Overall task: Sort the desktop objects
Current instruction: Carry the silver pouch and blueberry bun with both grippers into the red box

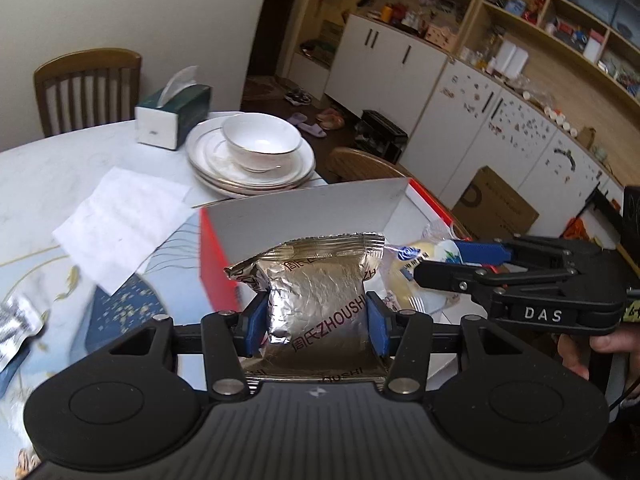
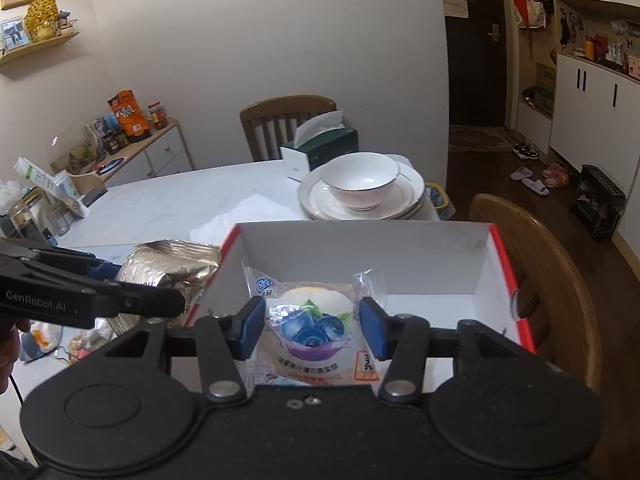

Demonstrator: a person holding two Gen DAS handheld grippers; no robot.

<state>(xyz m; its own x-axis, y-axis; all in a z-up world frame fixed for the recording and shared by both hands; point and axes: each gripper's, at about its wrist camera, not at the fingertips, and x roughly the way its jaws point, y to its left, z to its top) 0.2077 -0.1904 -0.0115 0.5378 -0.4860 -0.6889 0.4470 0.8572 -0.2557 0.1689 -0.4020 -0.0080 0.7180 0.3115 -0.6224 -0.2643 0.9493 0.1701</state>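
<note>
My left gripper (image 1: pixel 316 314) is shut on a silver foil snack packet (image 1: pixel 316 284), held just at the near left wall of a red-and-white cardboard box (image 1: pixel 304 208). My right gripper (image 2: pixel 312 330) is shut on a clear-wrapped blueberry cake (image 2: pixel 310 332) and hovers over the inside of the same box (image 2: pixel 360 248). In the left wrist view the right gripper (image 1: pixel 424 264) comes in from the right with the cake (image 1: pixel 416 258) over the box. The right wrist view has the left gripper (image 2: pixel 176 304) and the foil packet (image 2: pixel 172 264) at the box's left wall.
Stacked white plates with a bowl (image 1: pixel 256 148) and a green tissue box (image 1: pixel 172 116) stand behind the box. A white napkin (image 1: pixel 120 220) and another foil packet (image 1: pixel 16 324) lie on the table at left. Wooden chairs (image 2: pixel 532 264) stand at the table's edges.
</note>
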